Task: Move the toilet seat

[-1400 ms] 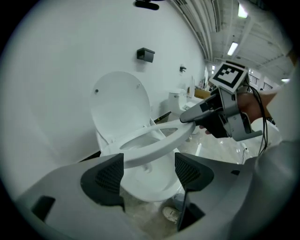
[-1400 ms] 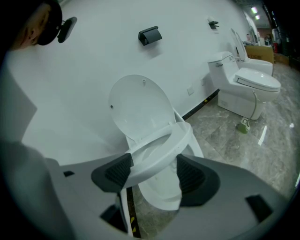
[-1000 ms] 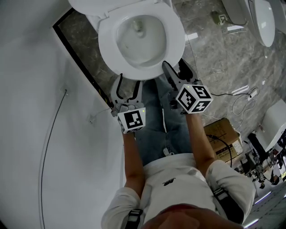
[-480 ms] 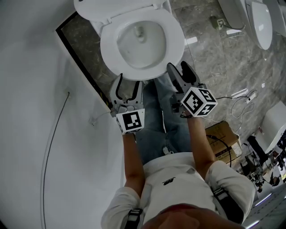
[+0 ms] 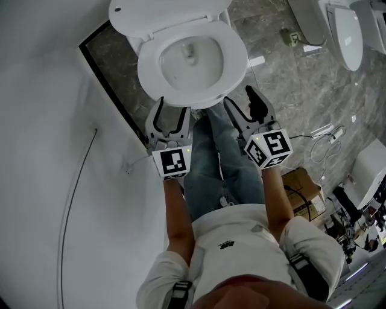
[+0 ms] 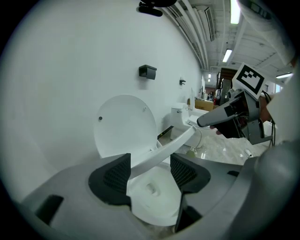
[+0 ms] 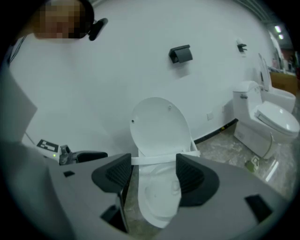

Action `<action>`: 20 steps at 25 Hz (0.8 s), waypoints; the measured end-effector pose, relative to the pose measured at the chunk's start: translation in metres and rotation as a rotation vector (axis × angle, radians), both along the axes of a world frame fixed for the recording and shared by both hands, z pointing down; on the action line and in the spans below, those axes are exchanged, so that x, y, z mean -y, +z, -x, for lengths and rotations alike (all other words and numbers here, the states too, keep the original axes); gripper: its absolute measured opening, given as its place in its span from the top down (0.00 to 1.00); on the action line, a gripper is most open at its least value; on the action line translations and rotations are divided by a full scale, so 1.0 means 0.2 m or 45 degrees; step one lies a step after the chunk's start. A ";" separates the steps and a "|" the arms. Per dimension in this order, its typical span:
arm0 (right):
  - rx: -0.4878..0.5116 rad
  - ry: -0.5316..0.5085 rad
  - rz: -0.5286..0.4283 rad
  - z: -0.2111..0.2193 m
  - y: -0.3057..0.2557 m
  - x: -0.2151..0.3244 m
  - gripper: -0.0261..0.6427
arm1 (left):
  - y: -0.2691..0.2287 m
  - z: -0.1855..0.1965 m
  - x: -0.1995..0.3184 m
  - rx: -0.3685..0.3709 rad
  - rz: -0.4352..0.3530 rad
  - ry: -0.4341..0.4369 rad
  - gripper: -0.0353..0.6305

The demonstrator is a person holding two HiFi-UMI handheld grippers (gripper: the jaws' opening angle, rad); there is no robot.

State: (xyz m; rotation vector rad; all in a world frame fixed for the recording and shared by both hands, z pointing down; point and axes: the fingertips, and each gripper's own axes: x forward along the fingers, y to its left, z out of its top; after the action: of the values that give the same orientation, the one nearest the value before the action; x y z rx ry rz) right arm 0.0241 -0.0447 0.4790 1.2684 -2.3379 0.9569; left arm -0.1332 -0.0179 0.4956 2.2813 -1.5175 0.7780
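We are standing over the toilet (image 5: 239,57), its lid (image 5: 163,17) leaning upright; the toilet seat (image 6: 157,153) is sitting partly raised above the bowl. We are holding the left gripper (image 6: 150,174) and right gripper (image 7: 153,174) at its front, jaws apart, unclamped

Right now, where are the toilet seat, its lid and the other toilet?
toilet seat (image 5: 236,60): head view, right side of the ring.
lid (image 7: 159,124): right gripper view, middle of its raised face.
other toilet (image 7: 274,119): right gripper view, its closed lid.

Toilet seat (image 6: 161,151) — its lower end hidden behind the left tongs (image 6: 150,165).
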 end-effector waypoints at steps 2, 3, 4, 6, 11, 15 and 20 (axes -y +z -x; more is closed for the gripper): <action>-0.049 -0.072 -0.062 0.02 -0.03 0.03 0.50 | -0.01 0.01 0.03 -0.009 -0.002 -0.002 0.52; -0.068 -0.102 -0.087 0.03 -0.05 0.04 0.50 | -0.02 0.01 0.04 -0.014 -0.003 -0.004 0.52; -0.084 -0.129 -0.107 0.04 -0.06 0.05 0.50 | -0.03 0.01 0.05 -0.018 -0.004 -0.008 0.52; -0.105 -0.176 -0.139 0.06 -0.09 0.08 0.50 | -0.05 0.02 0.08 -0.024 -0.005 -0.011 0.53; -0.140 -0.252 -0.191 0.12 -0.14 0.14 0.50 | -0.10 0.04 0.15 -0.047 -0.006 -0.019 0.53; -0.155 -0.291 -0.208 0.16 -0.16 0.17 0.50 | -0.13 0.06 0.20 -0.065 -0.010 -0.027 0.53; -0.172 -0.311 -0.226 0.19 -0.18 0.23 0.50 | -0.17 0.08 0.27 -0.090 -0.024 -0.049 0.53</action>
State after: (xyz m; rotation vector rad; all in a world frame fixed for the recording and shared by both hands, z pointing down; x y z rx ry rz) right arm -0.0137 -0.0913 0.4430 1.0398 -2.4411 0.5802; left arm -0.1500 -0.0718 0.4614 2.2611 -1.5385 0.6686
